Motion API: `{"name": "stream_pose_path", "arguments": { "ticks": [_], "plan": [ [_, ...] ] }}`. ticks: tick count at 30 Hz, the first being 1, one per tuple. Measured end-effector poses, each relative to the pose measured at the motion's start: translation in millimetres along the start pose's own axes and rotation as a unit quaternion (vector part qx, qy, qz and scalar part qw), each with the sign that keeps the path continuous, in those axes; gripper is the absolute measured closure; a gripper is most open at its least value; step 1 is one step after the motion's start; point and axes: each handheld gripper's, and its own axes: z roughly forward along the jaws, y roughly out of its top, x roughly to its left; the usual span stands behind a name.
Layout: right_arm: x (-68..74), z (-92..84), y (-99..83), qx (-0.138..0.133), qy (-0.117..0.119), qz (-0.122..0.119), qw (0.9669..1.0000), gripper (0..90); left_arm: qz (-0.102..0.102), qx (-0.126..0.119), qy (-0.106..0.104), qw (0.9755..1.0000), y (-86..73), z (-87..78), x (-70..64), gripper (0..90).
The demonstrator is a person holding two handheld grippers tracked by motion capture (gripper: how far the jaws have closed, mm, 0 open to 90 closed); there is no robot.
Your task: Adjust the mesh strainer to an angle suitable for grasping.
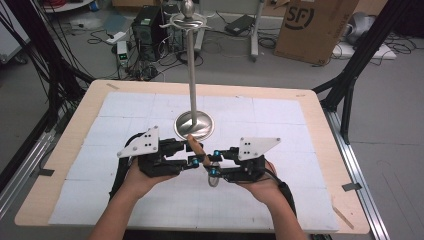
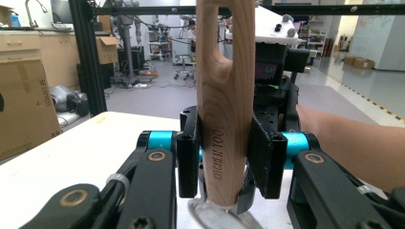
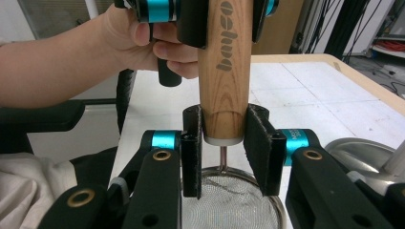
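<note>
Lettering is visible on the wooden handle (image 2: 224, 105) of a small mesh strainer held between both grippers: the left gripper view reads "KITCHEN TOOL" stamped along the wood, and the right gripper view shows a darker logo on the same handle (image 3: 225, 62), upside down and not clearly legible. Left gripper (image 2: 224, 160) has its jaws pressed against both sides of the handle, pinching it. Right gripper (image 3: 224, 143) pinches the handle's lower end, where a pale collar and thin metal stem lead down to the mesh bowl (image 3: 229, 205). In the high view, left gripper (image 1: 192, 152) and right gripper (image 1: 212, 162) meet nose to nose over the white mat (image 1: 125, 115), just in front of the round base of a metal stand (image 1: 194, 125). A cardboard box (image 1: 312, 27) on the floor beyond the table (image 1: 320, 130) carries the letters "SF".
</note>
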Motion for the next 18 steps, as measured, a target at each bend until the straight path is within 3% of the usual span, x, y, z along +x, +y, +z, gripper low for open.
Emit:
{"name": "stream_pose_path", "arguments": {
  "ticks": [12,18],
  "plan": [
    [0.7,11.9,1.0,-0.001,0.008,0.004,1.0,69.0,0.016,0.012,0.007,0.9998,2.9,-1.7,-2.5,68.7],
    [1.0,11.2,1.4,-0.009,0.01,0.015,0.9998,68.7,-0.006,0.005,0.002,1.0,3.4,-3.7,0.6,68.8]
  ]
}}
